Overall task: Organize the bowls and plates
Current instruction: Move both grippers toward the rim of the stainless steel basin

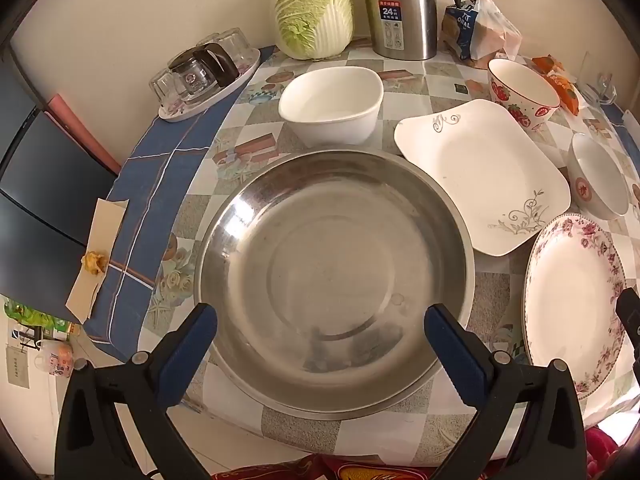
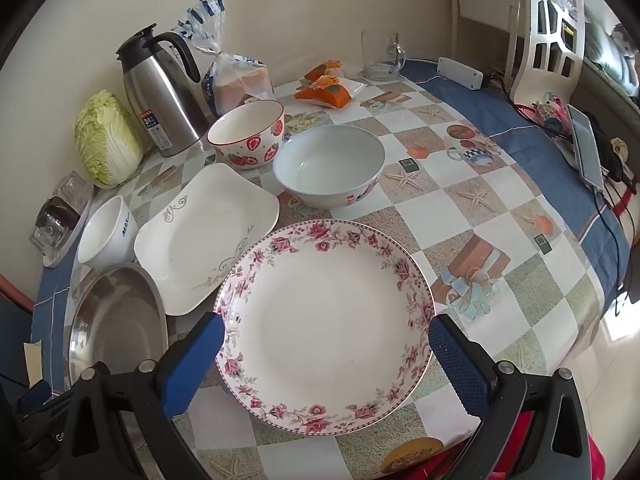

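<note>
My left gripper (image 1: 320, 332) hangs open above the near part of a wide steel basin (image 1: 335, 276), with nothing between its blue pads. Behind the basin stands a white squarish bowl (image 1: 332, 104). To its right lie a square white plate (image 1: 480, 176) and a round floral plate (image 1: 572, 308). My right gripper (image 2: 326, 356) is open above that floral plate (image 2: 324, 320), touching nothing. Beyond it sit a pale bowl (image 2: 328, 164), a strawberry bowl (image 2: 248, 132), the square plate (image 2: 204, 236), the white bowl (image 2: 108, 232) and the basin (image 2: 116, 328).
Along the wall stand a cabbage (image 1: 314, 8), a steel thermos (image 1: 400, 8) and a bread bag (image 2: 236, 76). A tray of glasses (image 1: 204, 76) sits at the table's left edge. Orange snack packets (image 2: 326, 88), a glass mug (image 2: 382, 56), a phone (image 2: 586, 148) and cables lie to the right.
</note>
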